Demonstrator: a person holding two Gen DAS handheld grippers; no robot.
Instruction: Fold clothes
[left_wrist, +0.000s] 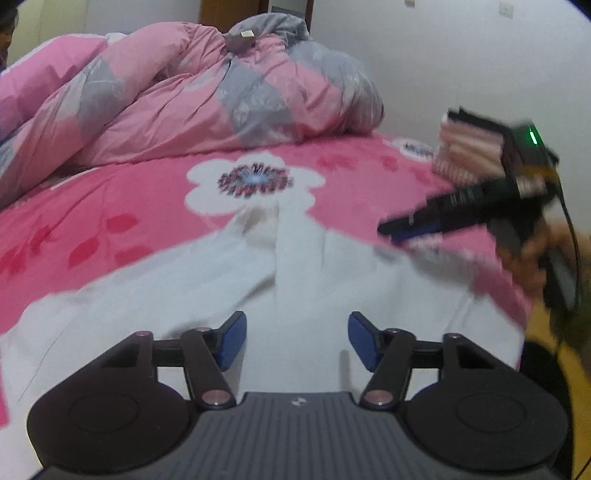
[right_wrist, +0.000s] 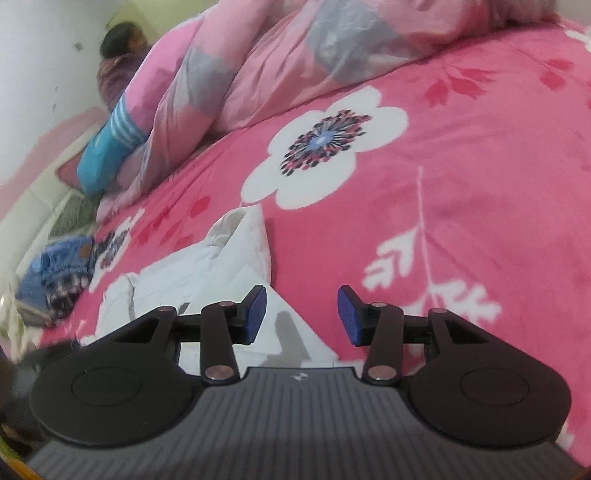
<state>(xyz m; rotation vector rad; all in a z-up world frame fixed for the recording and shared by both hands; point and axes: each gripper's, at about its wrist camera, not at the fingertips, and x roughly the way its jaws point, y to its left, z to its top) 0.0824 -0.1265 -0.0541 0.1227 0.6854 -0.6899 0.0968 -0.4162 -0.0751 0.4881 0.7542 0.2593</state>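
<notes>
You are in a home bedroom. Listed evidence: a bed spread with a bright pink sheet (left_wrist: 147, 206) printed with large white flowers and red leaves; a rumpled pink-and-grey patchwork duvet (left_wrist: 207, 99) heaped along the far side of the bed; plain white walls (left_wrist: 461, 55) with a couple of small switch or socket plates high up; a strip of brown wooden door or frame (left_wrist: 229, 13) behind the duvet. Laundry lies about: a white garment (left_wrist: 258, 280) spread on the sheet, a blue denim piece (right_wrist: 61, 264) with a checked one at the bed's edge, and a turquoise striped item (right_wrist: 110, 147) beside the duvet.
</notes>
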